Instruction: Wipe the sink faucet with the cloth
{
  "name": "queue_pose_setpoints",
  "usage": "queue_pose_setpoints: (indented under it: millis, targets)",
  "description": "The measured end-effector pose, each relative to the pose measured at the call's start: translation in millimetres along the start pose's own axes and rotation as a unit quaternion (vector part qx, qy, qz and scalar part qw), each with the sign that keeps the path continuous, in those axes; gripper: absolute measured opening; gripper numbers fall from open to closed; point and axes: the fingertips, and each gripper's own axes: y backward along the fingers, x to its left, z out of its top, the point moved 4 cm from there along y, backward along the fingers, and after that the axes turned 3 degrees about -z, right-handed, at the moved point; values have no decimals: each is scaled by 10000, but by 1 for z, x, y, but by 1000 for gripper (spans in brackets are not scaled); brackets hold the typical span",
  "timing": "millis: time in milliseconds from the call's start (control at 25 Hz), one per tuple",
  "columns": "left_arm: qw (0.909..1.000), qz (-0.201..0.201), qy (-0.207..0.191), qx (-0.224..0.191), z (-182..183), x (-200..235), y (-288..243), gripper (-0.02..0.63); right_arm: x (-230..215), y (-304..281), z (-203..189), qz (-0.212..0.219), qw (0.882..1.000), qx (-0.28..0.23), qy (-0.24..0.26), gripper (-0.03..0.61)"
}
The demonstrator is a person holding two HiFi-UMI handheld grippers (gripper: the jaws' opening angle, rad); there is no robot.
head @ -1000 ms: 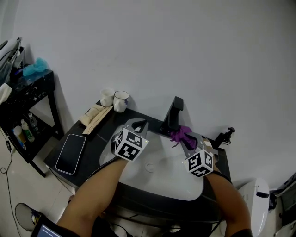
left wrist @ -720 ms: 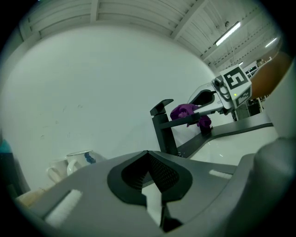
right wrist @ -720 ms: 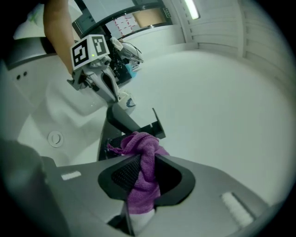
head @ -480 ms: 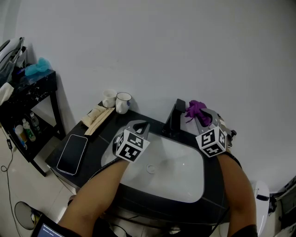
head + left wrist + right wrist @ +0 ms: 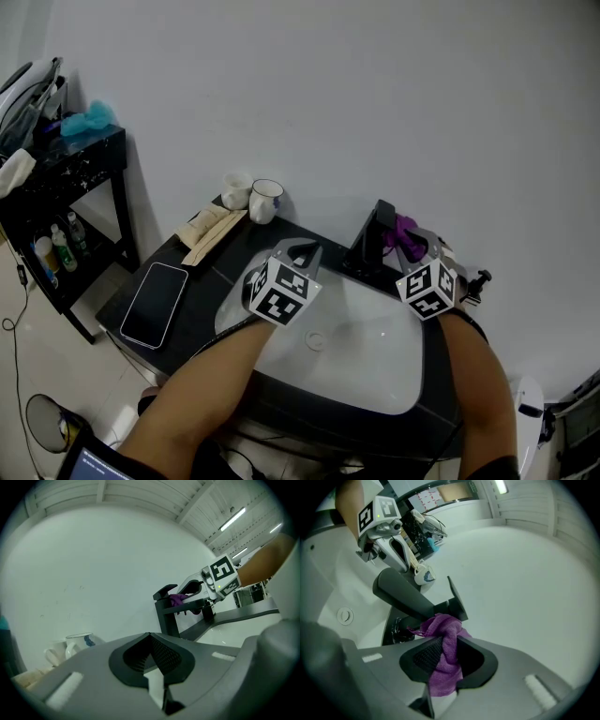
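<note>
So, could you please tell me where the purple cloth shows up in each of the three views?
Head view: the crumpled purple cloth, right of centre, just right of the tall black faucet.
Left gripper view: small, upper right of centre, at the faucet's top.
Right gripper view: bottom centre, pinched in the right gripper, against the faucet.
Shared landmark: the faucet.

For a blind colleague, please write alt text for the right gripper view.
The right tool grips a purple cloth at the black faucet. Beyond, the left tool hangs above the white sink, a mug behind it.
</note>
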Motion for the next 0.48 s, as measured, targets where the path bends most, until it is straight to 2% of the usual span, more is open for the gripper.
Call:
queue_pose_setpoints:
  millis: [120,480]
  targets:
    - [10000,-32,12,-10,0,-3,0,17,11,-2,-4,102,9999,22,15,94]
    - [10000,-10,-24,-12,2,1,-3,17,36,-9,-4,347,9980,-29,-528,95]
